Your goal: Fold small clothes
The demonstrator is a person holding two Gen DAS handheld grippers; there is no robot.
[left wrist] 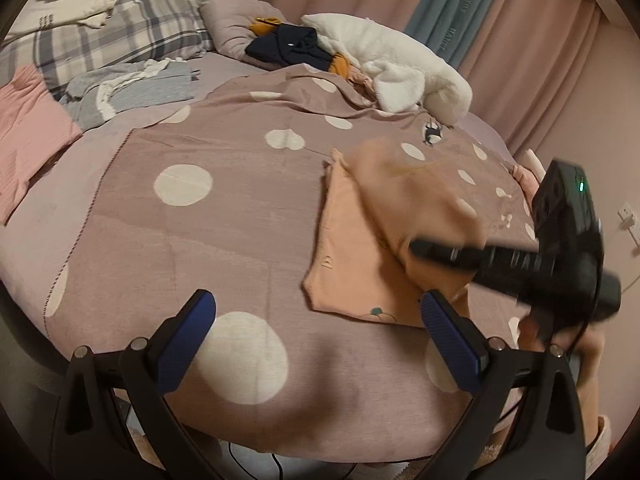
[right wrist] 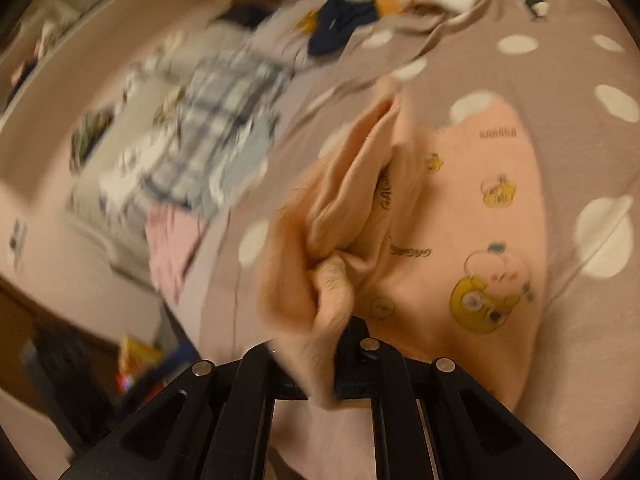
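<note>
Here the right gripper (right wrist: 332,360) jaws clench the peach garment (right wrist: 460,240); the left gripper (left wrist: 316,340) jaws gape.

The garment (left wrist: 352,264) is lying on the blanket (left wrist: 224,232), with the clothes pile (left wrist: 320,48) sitting behind it and the pillow (left wrist: 132,28) resting far left.

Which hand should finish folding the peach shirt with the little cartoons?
Probably the right. The right gripper is shut on a bunched edge of the peach shirt and lifts it over the rest. The left gripper is open and empty above the dotted blanket, beside the shirt.
</note>
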